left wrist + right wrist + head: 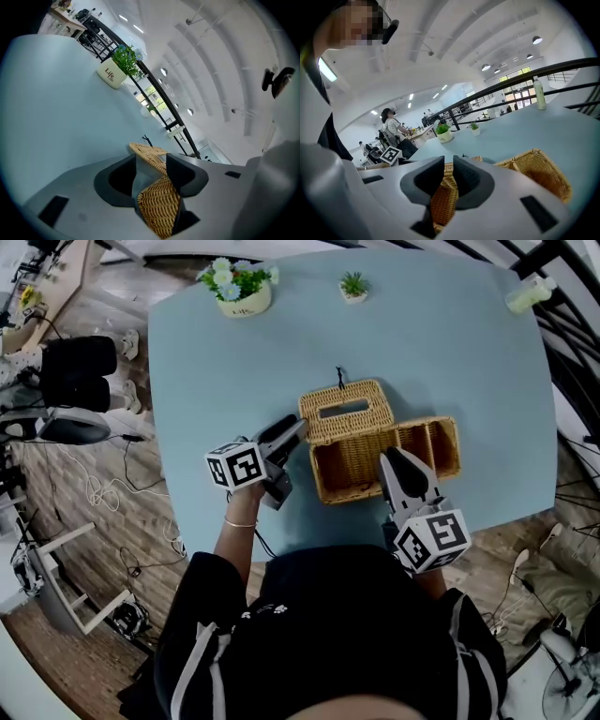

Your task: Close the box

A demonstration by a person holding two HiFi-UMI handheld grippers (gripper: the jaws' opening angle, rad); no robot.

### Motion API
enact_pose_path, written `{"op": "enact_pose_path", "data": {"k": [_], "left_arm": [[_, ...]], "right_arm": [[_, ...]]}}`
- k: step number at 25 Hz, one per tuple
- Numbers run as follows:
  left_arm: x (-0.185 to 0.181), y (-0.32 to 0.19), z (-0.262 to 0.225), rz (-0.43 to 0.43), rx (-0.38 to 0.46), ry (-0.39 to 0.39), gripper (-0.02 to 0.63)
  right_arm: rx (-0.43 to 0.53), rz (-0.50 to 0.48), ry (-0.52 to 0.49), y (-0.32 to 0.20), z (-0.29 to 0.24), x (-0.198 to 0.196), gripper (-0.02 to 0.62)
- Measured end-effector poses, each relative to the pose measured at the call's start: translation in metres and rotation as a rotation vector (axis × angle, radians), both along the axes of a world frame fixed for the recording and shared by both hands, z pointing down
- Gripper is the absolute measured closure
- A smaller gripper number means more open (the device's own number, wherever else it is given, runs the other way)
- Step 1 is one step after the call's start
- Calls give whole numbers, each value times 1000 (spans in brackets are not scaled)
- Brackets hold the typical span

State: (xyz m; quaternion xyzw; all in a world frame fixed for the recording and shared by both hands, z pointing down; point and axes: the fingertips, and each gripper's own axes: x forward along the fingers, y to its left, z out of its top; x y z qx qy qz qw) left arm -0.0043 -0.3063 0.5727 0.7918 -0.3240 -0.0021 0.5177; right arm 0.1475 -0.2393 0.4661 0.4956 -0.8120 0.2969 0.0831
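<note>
While the rectangular woven wicker box [349, 486] stands open on the pale blue bench [441, 343], close to the person's edge, its slotted wicker lid [344, 409] lies behind the open compartment with the slot showing upward. A smaller divided wicker section [429, 442] adjoins the box on the right.

The left gripper [298, 430] reaches in from the left. In the left gripper view, this gripper [151, 161] is released: its jaws stand wide apart and straddle the wicker edge where lid and box meet, with bare bench showing between one jaw and the weave.

The right gripper [389, 457] comes in from the near right. In the right gripper view, it [449, 164] is clenched on the box's wicker wall, its jaws drawn close on the weave.

At the far edge of the bench stand a cream pot of flowers [239, 287], a small potted green plant [353, 287] and a pale bottle [527, 292].
</note>
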Motion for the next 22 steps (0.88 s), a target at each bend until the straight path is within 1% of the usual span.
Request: {"op": "enact_pose_path", "data": {"k": [2,5,10,16,22], "left_arm": [[1,-1,2,-3,-24,35,425],[3,0,2,-10,-68,100,425],[9,-2,3,-14,-95,157,425],[12,-8,6,-40,-104,166,428],[10,-9,1,-37,-56,142,440]], "right_arm": [[0,10,12,2,0,1,537],[-3,27,2,6,0,3,537],[-2,54,12,14,-1,3,537],[4,81,26,22,-5,9,537],[14,103,40,31,-7,8,537]]}}
